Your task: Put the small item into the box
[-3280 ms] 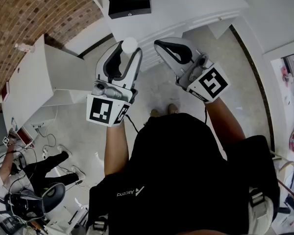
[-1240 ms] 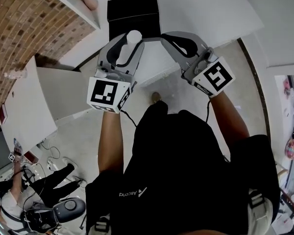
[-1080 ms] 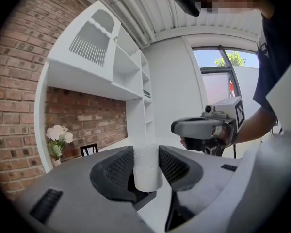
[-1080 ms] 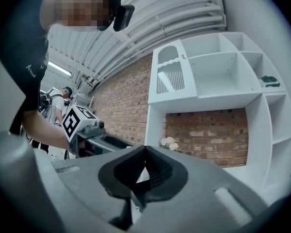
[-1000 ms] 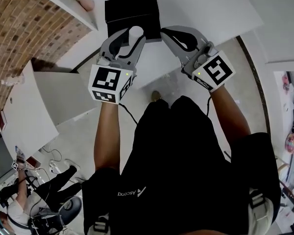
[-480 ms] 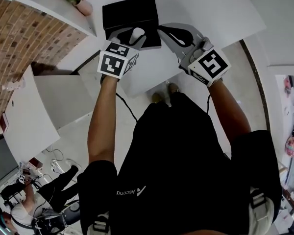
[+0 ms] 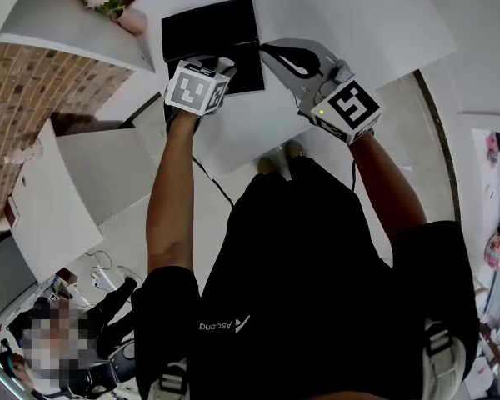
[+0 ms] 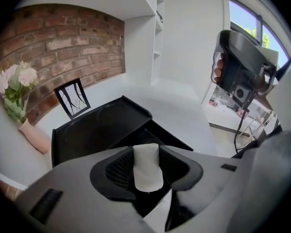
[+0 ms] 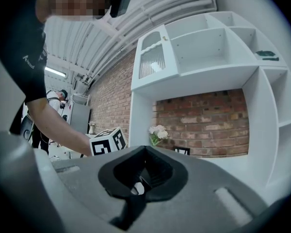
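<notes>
A small white item (image 8: 146,171) stands upright between the pads of my left gripper (image 8: 146,154), which is shut on it. In the head view the left gripper (image 7: 219,65) hangs over the near part of the open black box (image 7: 204,25). From the left gripper view the box (image 8: 94,125) lies just beyond the jaws, its inside dark. My right gripper (image 7: 272,51) is held to the right of the box, above the white table, jaws together with nothing between them. In its own view the right gripper (image 9: 144,152) points at the brick wall.
A pink vase of flowers (image 8: 22,101) and a small picture frame (image 8: 72,97) stand behind the box on the white table (image 7: 333,15). White shelving (image 9: 208,47) rises at the back. A second person (image 7: 58,348) is on the floor at lower left.
Both grippers have moved forward from over the floor to the table. The left one, still holding the white item, has come over the black box.
</notes>
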`<action>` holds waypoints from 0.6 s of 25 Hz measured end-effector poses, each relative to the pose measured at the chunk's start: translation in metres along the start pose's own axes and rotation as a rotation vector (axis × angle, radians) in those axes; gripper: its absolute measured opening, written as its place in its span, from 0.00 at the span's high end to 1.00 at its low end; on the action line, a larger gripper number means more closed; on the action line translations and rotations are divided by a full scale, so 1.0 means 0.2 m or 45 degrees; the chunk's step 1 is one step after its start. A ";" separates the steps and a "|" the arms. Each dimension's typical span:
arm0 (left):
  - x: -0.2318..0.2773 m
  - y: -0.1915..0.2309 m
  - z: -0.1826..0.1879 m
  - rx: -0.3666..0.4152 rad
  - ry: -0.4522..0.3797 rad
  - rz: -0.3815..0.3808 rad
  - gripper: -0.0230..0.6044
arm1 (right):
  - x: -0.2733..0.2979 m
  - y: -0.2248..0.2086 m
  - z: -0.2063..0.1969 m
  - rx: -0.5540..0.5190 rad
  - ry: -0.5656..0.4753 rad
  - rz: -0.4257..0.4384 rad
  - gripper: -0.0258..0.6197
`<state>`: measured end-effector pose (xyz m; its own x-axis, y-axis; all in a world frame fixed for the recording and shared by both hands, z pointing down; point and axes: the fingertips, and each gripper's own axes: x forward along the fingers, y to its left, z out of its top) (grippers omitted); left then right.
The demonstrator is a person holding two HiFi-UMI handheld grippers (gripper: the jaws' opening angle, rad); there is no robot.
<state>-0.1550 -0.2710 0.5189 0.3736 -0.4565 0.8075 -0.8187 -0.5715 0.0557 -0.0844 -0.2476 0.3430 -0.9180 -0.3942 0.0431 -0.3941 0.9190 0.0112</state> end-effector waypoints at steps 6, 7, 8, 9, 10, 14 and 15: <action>0.18 0.04 -0.06 -0.004 0.180 -0.065 0.70 | 0.02 -0.07 -0.05 0.033 0.004 0.006 0.96; 0.20 0.05 -0.07 -0.008 0.209 -0.071 0.70 | 0.02 -0.08 -0.06 0.036 0.003 0.004 0.96; 0.22 0.05 -0.08 -0.013 0.232 -0.076 0.70 | 0.02 -0.09 -0.06 0.040 0.002 0.002 0.96; 0.23 0.05 -0.09 -0.016 0.252 -0.081 0.70 | 0.02 -0.10 -0.06 0.044 0.002 -0.002 0.96; 0.25 0.05 -0.09 -0.019 0.269 -0.085 0.70 | 0.02 -0.11 -0.07 0.048 0.002 -0.006 0.96; 0.30 0.06 -0.11 -0.030 0.323 -0.086 0.70 | 0.01 -0.15 -0.07 0.061 0.000 -0.023 0.96; 0.31 0.07 -0.12 -0.032 0.333 -0.084 0.70 | 0.01 -0.16 -0.07 0.063 -0.001 -0.027 0.96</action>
<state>-0.1531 -0.2909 0.5837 0.3039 -0.2253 0.9257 -0.8083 -0.5753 0.1253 -0.0734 -0.2774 0.3574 -0.9095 -0.4134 0.0424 -0.4150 0.9091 -0.0370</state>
